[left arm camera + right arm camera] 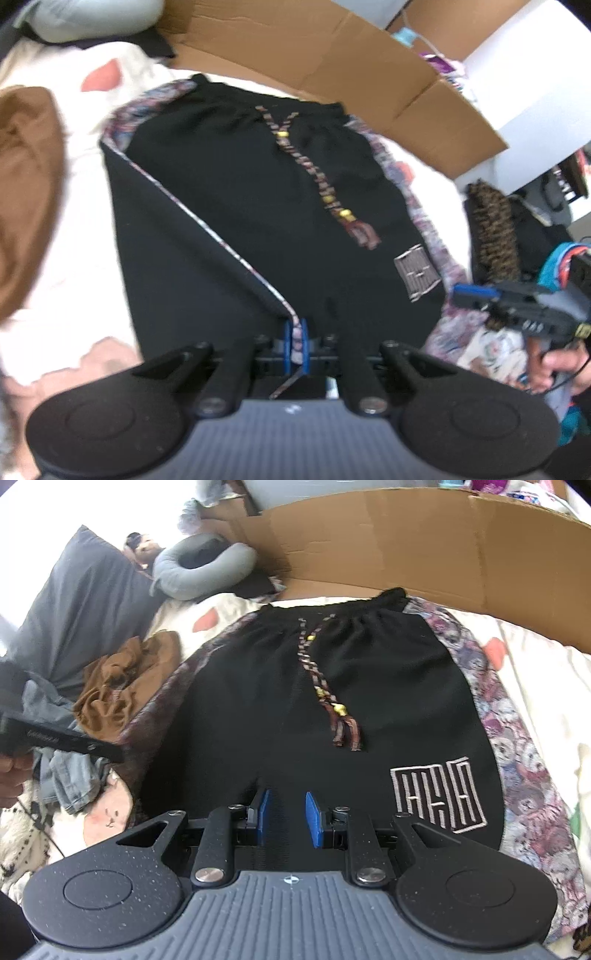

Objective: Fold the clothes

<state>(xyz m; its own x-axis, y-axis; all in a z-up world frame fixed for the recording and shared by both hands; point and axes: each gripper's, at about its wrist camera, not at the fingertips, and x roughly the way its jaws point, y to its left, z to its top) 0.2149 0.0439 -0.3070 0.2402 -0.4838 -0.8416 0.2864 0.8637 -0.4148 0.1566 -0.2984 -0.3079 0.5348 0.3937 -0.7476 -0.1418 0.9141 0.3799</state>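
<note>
Black shorts point(258, 221) point(277, 686) with flowered side panels lie flat on a bed, waistband far from me. A patterned drawstring point(314, 173) point(325, 694) runs down the middle and a white logo point(437, 797) marks one leg. My left gripper point(295, 339) is shut on the flowered hem, and that leg's edge runs taut and slanting up to it. My right gripper point(289, 818) hangs over the near hem with its blue pads point(314, 819) apart; black cloth shows in the gap, untouched by them. In the left wrist view the right gripper point(461, 291) sits at the shorts' right edge.
A flattened cardboard box point(332, 66) point(424, 542) stands behind the waistband. A brown garment point(26, 184) point(122, 686), a denim piece point(70, 775), a grey neck pillow point(203, 568) and a dark pillow point(85, 609) lie to the left on the cream sheet point(74, 240). A person's hand point(557, 365) holds the right gripper.
</note>
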